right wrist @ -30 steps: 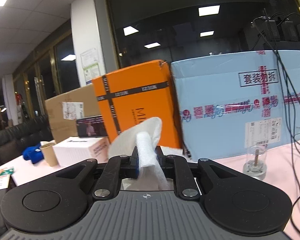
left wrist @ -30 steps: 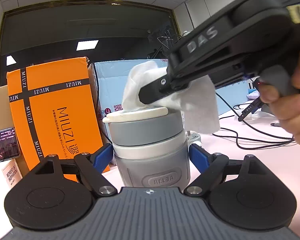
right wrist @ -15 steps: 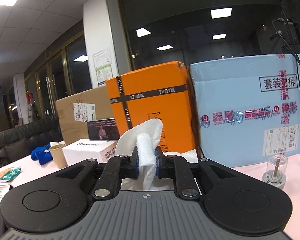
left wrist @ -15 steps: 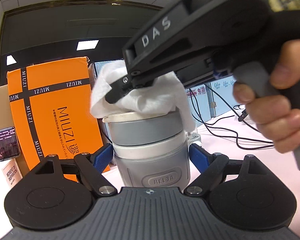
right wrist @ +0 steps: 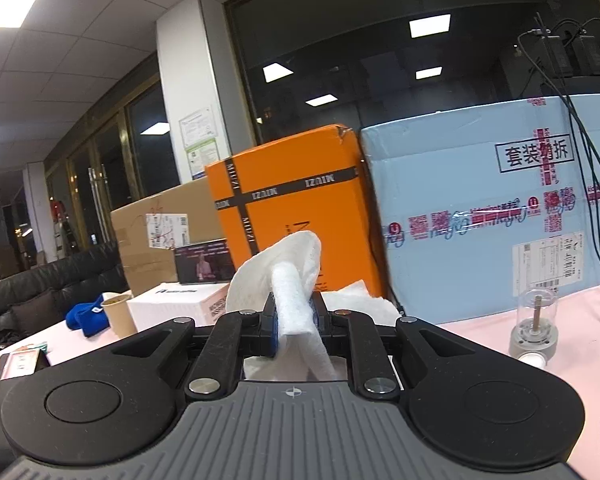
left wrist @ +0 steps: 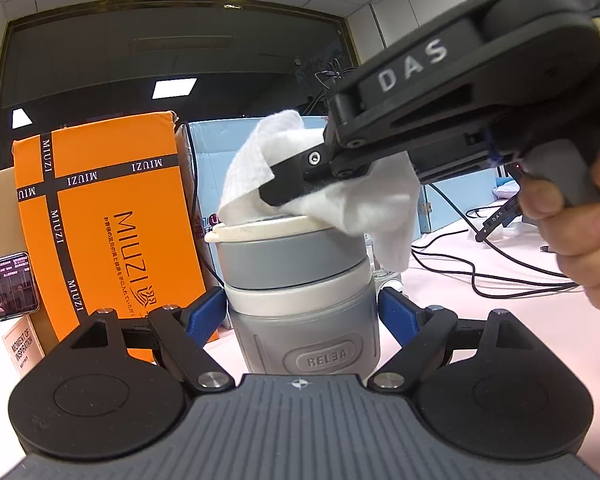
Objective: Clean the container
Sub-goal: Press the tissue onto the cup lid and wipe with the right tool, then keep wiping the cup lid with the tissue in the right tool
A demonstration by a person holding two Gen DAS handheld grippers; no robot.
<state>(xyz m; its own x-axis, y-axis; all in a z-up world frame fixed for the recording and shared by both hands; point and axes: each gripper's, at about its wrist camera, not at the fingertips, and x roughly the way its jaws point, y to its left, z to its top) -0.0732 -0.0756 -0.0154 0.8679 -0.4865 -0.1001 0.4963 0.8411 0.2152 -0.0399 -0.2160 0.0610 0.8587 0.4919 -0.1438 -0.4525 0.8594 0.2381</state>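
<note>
A grey and white container (left wrist: 300, 280) marked RELEA stands upright on the pink table, and my left gripper (left wrist: 302, 312) is shut on its lower body with a blue pad on each side. Over its white lid (left wrist: 260, 229) my right gripper (left wrist: 276, 192) reaches in from the upper right, held by a hand (left wrist: 580, 236). It presses a white cloth (left wrist: 364, 196) onto the lid. In the right wrist view my right gripper (right wrist: 294, 320) is shut on the white cloth (right wrist: 288, 280), which sticks up between the pads; the container is hidden there.
Behind the container stand an orange MIUZI box (left wrist: 100, 216) and a light blue carton (right wrist: 480, 216). A phone (left wrist: 6, 288) leans at the left. Black cables (left wrist: 500, 276) lie on the table at the right, and a small clear-topped device (right wrist: 534, 328) stands near the carton.
My right gripper swept the cloth left across the lid, then back to the right. The left gripper and the container have stayed still.
</note>
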